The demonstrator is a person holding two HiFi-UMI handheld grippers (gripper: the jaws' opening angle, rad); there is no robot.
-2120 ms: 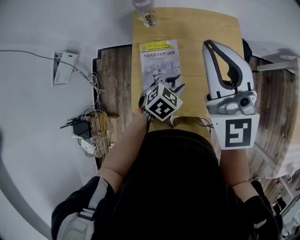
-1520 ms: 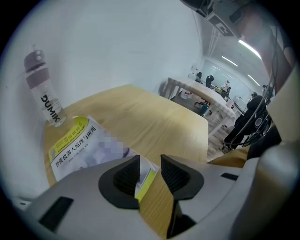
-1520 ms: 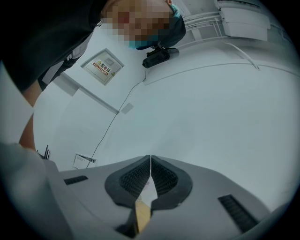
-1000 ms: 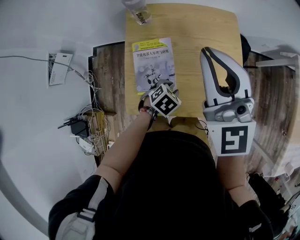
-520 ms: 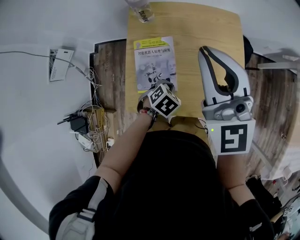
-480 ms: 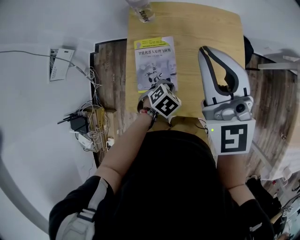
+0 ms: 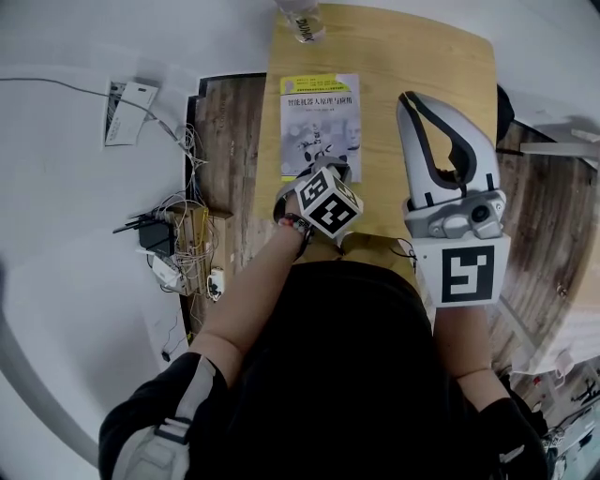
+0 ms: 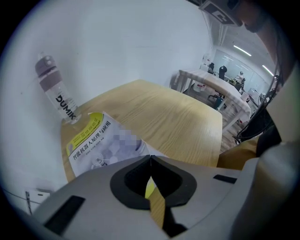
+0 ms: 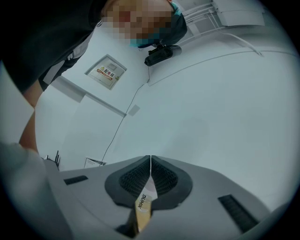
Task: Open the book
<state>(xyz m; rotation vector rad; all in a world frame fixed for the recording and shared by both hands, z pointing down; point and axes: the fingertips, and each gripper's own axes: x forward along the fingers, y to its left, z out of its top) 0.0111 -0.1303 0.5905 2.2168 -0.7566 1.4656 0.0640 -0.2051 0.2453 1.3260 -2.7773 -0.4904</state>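
Observation:
A closed book with a yellow band along its far edge lies flat on the wooden table; it also shows in the left gripper view. My left gripper points steeply down at the book's near right corner. In its own view the left gripper has its jaws closed together, with the white edge of the cover running in between the tips. My right gripper hovers level above the table's right side, shut and empty. In its own view the right gripper faces a white wall.
A clear water bottle stands at the table's far left corner, beyond the book, and appears in the left gripper view as well. Cables and a power strip lie on the floor to the left. The table's near edge meets my body.
My left gripper has settled onto the book's near right corner, and its jaws no longer stick out past the marker cube. The right gripper has stayed where it was.

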